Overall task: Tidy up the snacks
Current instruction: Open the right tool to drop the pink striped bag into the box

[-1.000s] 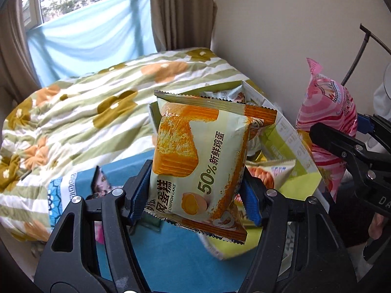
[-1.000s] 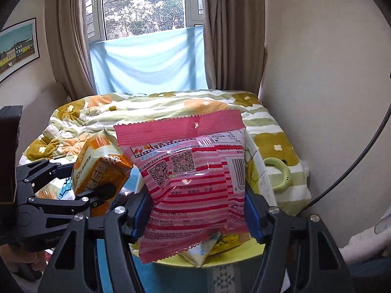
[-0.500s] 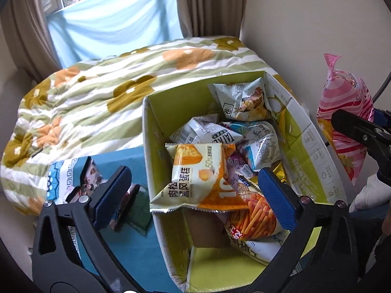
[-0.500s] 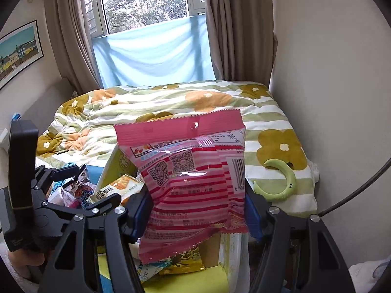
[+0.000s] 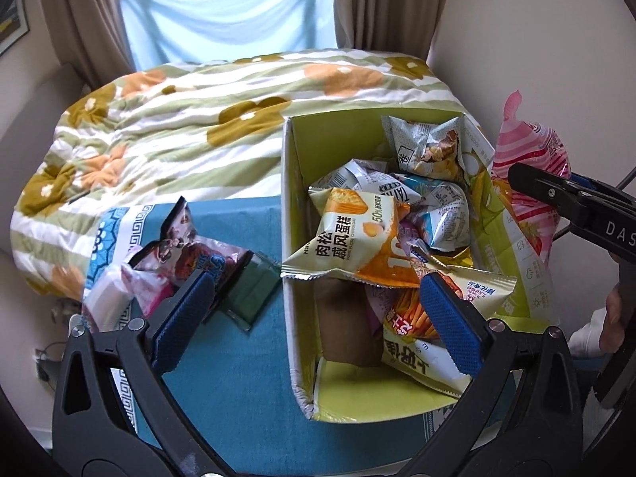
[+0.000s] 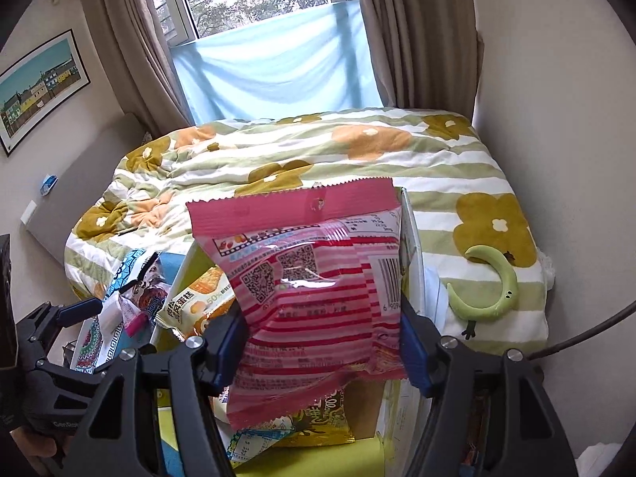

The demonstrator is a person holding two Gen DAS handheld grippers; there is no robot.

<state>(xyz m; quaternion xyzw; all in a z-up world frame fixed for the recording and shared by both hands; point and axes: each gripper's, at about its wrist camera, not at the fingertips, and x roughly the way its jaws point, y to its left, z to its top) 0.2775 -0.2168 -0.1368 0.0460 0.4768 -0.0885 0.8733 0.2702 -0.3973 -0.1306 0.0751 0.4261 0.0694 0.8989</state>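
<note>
A green cardboard box [image 5: 294,183] stands on a blue cloth and holds several snack packets. An orange and white cake packet [image 5: 349,234] lies on top of the pile inside it. My left gripper [image 5: 314,286] hangs open over the box's near end with nothing between its pads. My right gripper [image 6: 322,330] holds a pink striped packet [image 6: 310,278] upright above the box's right side. Its jaws are opening, and the pads still touch the packet's edges. In the left wrist view, that pink packet [image 5: 524,147] shows at the right behind the right gripper's black finger [image 5: 556,194].
Loose snack packets [image 5: 175,246] and a dark green one [image 5: 250,286] lie on the blue cloth [image 5: 238,377] left of the box. A flowered quilt [image 5: 198,119] covers the bed behind. A green crescent toy [image 6: 497,282] rests on the quilt near the right wall.
My left gripper opened and let go of the cake packet, which now lies in the box. My right gripper moved over the box with the pink packet.
</note>
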